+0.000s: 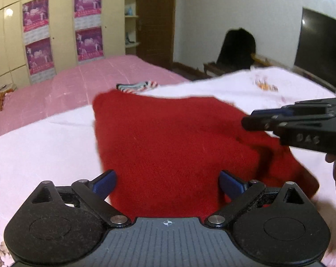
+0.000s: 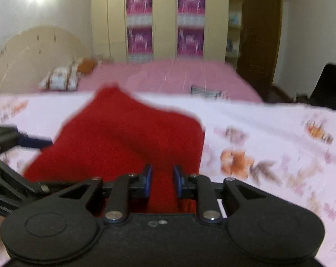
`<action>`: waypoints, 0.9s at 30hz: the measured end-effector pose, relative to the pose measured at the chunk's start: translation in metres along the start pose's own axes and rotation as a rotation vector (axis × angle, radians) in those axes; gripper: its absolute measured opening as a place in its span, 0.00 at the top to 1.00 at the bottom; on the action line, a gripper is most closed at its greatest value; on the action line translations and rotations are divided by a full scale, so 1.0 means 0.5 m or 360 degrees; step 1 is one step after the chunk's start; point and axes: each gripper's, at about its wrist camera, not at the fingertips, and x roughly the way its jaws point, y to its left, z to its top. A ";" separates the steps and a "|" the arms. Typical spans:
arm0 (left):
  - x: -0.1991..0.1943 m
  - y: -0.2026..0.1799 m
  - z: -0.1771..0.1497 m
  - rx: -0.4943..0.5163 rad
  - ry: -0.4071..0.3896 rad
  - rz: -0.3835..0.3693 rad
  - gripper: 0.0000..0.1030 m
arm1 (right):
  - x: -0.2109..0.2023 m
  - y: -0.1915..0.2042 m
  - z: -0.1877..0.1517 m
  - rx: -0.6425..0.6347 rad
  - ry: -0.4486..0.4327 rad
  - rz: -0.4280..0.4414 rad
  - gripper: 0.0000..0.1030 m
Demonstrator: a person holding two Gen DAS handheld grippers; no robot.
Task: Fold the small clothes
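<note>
Red garment lying on the white floral sheet of the bed; left gripper released, blue pads spread wide over the near edge of the cloth; right gripper clenched narrowly on a fold of the red garment; striped clothes beyond.
</note>
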 end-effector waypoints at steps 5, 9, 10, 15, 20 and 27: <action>0.003 0.005 0.024 0.0015 -0.0011 0.0028 0.05 | 0.005 -0.001 0.039 -0.0007 -0.0083 -0.0001 0.79; 0.027 0.009 0.019 0.0015 0.0052 0.0026 0.04 | 0.036 -0.002 0.026 -0.0035 -0.0002 -0.0017 0.79; 0.030 0.012 0.014 0.0001 0.0064 0.0019 0.04 | 0.053 -0.004 0.015 -0.0043 0.0051 -0.0020 0.78; 0.035 0.024 0.007 -0.0053 0.0074 0.0001 0.04 | 0.058 -0.004 0.004 -0.0067 0.0081 -0.0014 0.76; 0.007 0.052 0.009 -0.0115 0.0052 -0.0002 0.04 | 0.029 -0.032 0.023 0.0057 0.0051 0.0025 0.49; 0.010 0.179 -0.026 -0.0653 0.0162 -0.0286 0.05 | -0.002 -0.176 0.007 0.0698 0.0109 0.0310 0.37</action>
